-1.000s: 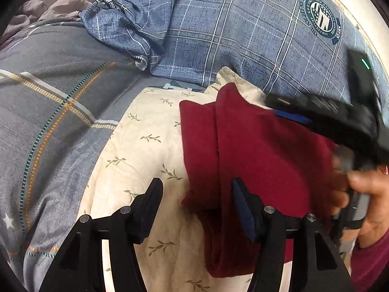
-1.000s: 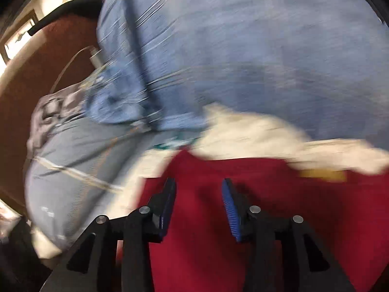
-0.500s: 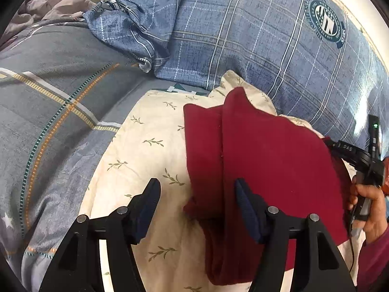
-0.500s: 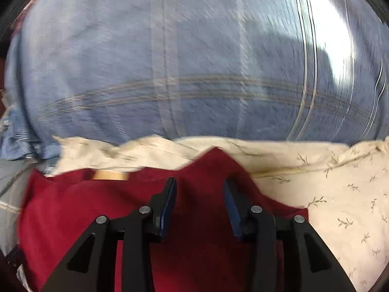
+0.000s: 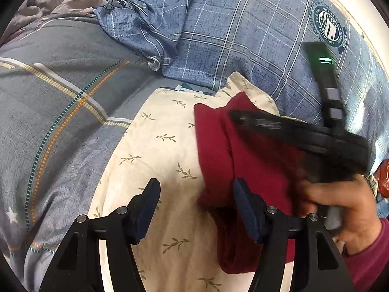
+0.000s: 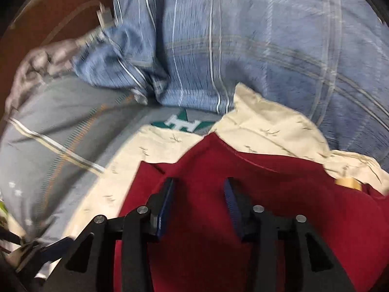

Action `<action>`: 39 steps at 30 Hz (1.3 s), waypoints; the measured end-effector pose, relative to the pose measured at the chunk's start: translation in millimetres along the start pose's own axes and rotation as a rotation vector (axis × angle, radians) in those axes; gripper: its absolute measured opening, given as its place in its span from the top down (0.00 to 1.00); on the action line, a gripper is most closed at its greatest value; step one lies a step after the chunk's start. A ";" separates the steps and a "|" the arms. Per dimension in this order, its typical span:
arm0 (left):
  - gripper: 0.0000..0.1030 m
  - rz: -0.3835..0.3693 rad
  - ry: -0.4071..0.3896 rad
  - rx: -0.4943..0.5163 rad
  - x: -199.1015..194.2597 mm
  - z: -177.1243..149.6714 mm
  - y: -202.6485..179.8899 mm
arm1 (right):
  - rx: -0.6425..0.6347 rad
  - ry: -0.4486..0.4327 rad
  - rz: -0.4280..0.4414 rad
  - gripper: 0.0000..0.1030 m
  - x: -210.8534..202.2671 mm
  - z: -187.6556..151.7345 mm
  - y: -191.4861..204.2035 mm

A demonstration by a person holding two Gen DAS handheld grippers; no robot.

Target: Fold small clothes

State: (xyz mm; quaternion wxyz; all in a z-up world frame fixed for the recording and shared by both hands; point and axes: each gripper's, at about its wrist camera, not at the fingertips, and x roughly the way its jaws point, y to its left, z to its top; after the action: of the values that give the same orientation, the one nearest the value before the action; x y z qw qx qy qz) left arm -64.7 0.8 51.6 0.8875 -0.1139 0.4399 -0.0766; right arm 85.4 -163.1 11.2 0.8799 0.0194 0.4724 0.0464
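A small dark red knit garment (image 5: 255, 150) lies partly folded on a cream cloth printed with small olive-green sprigs (image 5: 160, 146). One side panel of the red garment is doubled over the rest, which leaves a straight lengthwise crease from its far point down toward the near edge. The cream cloth is spread on a bed, over a grey quilt with white, orange and teal stripes (image 5: 60, 102). A blue checked pillow bearing a round teal badge (image 5: 243, 36) lies just beyond it.

The left tongs (image 5: 197, 202) hover with their jaws apart, 1 pad above the cream cloth and the other above the garment's folded left edge, with nothing gripped. Their gap has widened a little in the last moments. The right tongs (image 6: 198, 203), held in a person's hand (image 5: 340, 206), sit low over the middle of the red garment with jaws part-open and nothing between the pads. This view is blurred.

The step in hand looks like the pause between 2 folds, with both tools free of the fabric. The next move likely calls for pinching 1 end or edge of the red garment with both tongs and carrying it across evenly, so the first fold does not slip open.
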 end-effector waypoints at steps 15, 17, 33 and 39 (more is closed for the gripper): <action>0.38 0.006 0.008 -0.012 3.6 2.4 0.2 | 0.115 0.002 0.132 0.19 -25.9 0.4 -12.3; 0.37 0.008 0.008 -0.009 3.8 2.2 0.0 | 0.077 0.032 0.104 0.18 -20.9 5.0 -0.8; 0.30 -0.015 0.020 -0.039 10.4 5.1 0.1 | -0.082 0.022 -0.027 0.69 -11.7 -0.9 14.8; 0.29 -0.123 0.011 -0.046 12.8 8.4 -5.6 | -0.015 -0.004 0.046 0.81 -31.7 -1.2 -1.7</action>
State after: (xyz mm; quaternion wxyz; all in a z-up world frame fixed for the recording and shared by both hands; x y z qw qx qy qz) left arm -50.5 -6.5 48.3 0.8757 -0.1608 0.4388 -0.1215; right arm 67.1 -168.0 36.6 0.8798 0.0235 0.4695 0.0702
